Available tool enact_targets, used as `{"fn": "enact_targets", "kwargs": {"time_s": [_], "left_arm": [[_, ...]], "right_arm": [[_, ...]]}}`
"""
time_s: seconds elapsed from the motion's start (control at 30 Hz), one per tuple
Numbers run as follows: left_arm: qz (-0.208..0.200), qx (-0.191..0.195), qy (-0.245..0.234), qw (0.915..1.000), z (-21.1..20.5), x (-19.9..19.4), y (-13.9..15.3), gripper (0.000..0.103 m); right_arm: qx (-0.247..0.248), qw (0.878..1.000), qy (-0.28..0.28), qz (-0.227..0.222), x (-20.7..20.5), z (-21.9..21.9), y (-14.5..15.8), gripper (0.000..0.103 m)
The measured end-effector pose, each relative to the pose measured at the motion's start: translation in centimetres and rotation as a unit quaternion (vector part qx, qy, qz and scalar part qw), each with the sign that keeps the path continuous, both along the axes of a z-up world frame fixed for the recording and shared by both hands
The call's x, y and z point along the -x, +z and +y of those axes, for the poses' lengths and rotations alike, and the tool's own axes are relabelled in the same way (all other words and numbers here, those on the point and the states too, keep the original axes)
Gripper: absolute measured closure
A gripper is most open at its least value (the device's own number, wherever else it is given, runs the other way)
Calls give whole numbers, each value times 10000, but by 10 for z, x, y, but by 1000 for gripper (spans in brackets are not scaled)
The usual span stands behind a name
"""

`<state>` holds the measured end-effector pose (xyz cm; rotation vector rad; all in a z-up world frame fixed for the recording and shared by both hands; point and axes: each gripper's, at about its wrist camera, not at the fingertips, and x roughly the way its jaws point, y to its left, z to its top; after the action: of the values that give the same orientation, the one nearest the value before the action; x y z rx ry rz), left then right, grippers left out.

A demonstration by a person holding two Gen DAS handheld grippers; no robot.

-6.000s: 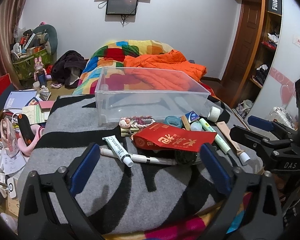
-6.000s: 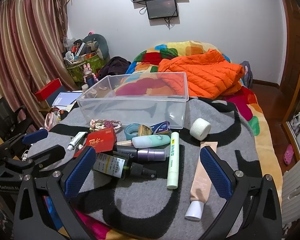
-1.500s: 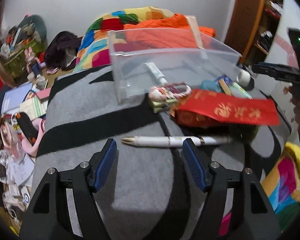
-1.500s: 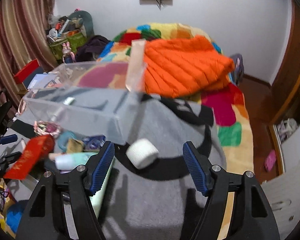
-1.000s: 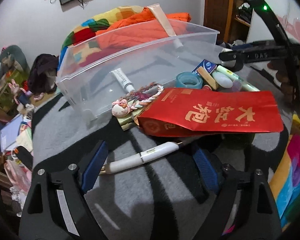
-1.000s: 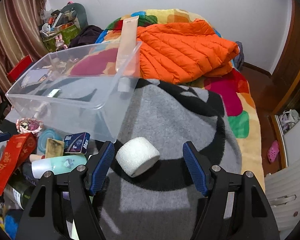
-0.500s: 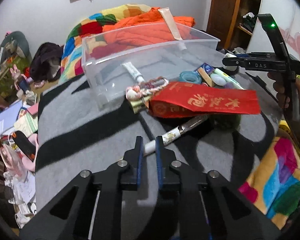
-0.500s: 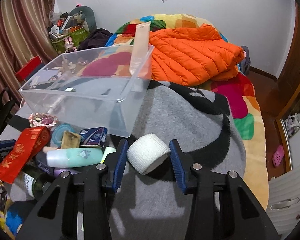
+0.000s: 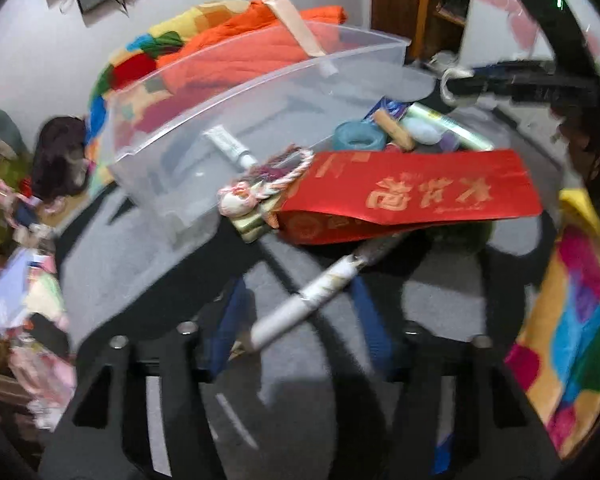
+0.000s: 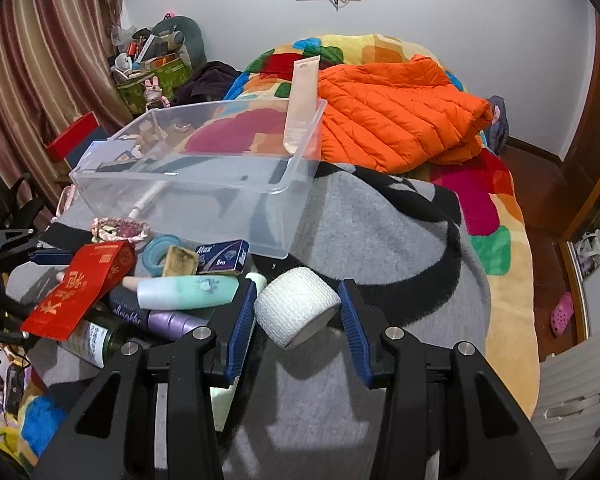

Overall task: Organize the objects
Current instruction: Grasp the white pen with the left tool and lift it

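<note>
**Two grippers over a cluttered bed, one on a roll, one around a pen**

A grey and black blanket (image 10: 384, 240) covers the near part of the bed, with an orange quilted jacket (image 10: 396, 120) heaped behind it. On the blanket stands a clear plastic bin (image 10: 204, 168), wide and shallow. A beige tube (image 10: 300, 104) leans upright in the bin's far right corner, poking above the rim, and a small white tube (image 9: 230, 147) lies on the bin's floor.

In front of the bin lies a pile of small things. A red packet (image 9: 412, 196) with gold characters rests on top, tilted. Beside it sit a braided cord charm (image 9: 260, 188), a teal tape ring (image 10: 158, 254), a blue box (image 10: 222, 261), a mint-green bottle (image 10: 188, 292), a purple bottle (image 10: 172, 324) and a dark green bottle (image 10: 96, 338).

The right gripper (image 10: 298, 316) has its blue pads pressed against both sides of a white gauze roll (image 10: 296, 310), which lies on the blanket just in front of the bin's near right corner.

The left gripper (image 9: 300, 320) is blurred; its jaws are opening, and the pads stand clear on either side of a white pen (image 9: 312, 300). The pen lies slanted on the blanket, its far end tucked under the red packet.
</note>
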<state>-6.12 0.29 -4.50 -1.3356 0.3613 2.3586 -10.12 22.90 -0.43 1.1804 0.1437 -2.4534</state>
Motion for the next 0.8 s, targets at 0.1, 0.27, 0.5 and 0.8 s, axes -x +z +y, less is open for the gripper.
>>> {"fn": "enact_targets", "kwargs": {"time_s": [0.1,0.27,0.5,0.8], "left_arm": [[70,-36,38,10000,-1,-9,2,73],[157,123,382,9991,-5,-40,7,86],[24,176,1121,9935,-29,-74,14,90],[-121,-35,1422,9898,-38,-60,7,84]], "right_arm": [[-7,10000,-8,-7,-4,0,0,64],[9,10000,4,14,-8,-1,0,64],[115,9999,81,33,-20,-4,2,64],[247,9994,207,78,-41,-9,11,64]]}}
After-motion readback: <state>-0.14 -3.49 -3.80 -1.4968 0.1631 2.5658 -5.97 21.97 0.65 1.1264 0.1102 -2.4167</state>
